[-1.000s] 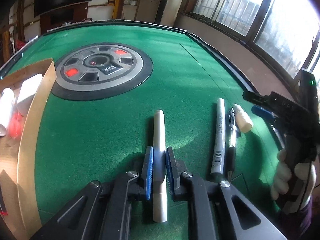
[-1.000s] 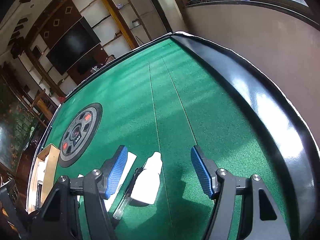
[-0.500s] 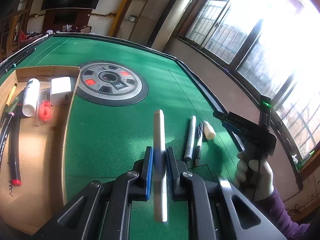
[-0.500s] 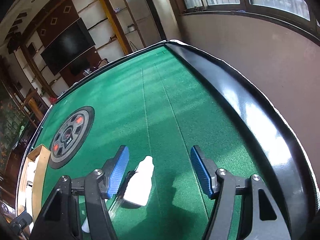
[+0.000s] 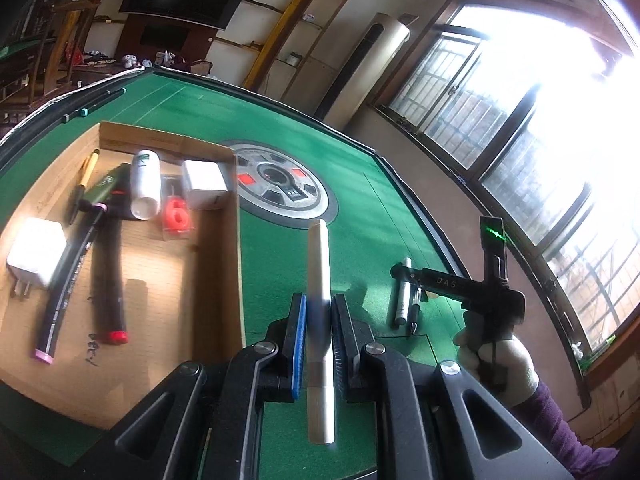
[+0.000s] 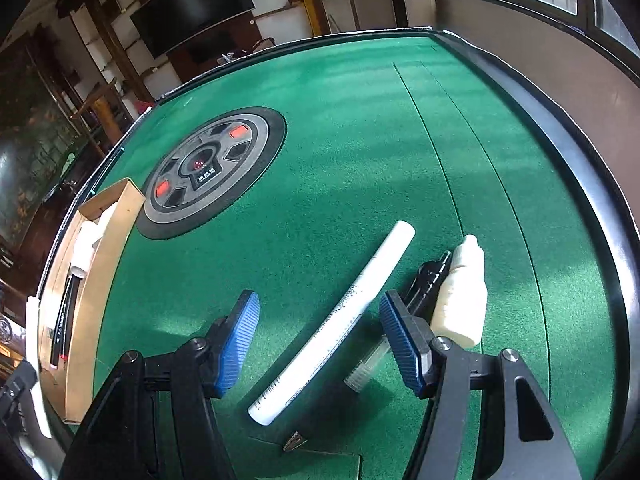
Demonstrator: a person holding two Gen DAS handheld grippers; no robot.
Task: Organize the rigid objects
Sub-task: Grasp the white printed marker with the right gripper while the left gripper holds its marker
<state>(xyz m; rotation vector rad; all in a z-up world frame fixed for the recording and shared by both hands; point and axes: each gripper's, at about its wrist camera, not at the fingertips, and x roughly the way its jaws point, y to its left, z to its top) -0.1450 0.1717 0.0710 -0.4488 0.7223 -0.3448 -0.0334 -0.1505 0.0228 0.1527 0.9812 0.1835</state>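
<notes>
Tongs on the left are clenched on a beige pen, which has risen off the green desk since a second ago, when it lay flat on the felt between the pads. It now hangs in the air, pointing forward, with the cardboard tray swung into sight to its left. That suggests the carry toward the tray is under way and the drop has not yet come.

Right tongs stand released, pads wide apart, and have shifted as well: a second ago they framed the small bottle, now they straddle the white marker, with the bottle and a black pen just outside the right pad. The marker looks to be the next pick (a guess from the framing alone).

Only the left view shows the tray's contents: two white adapters, a white tube, a red piece, several long pens. It also shows the right tongs from outside, held in a gloved hand above the marker. The right view gives just a sliver of the tray at the far left, but shows the marker, black pen and bottle lying side by side, close together.
</notes>
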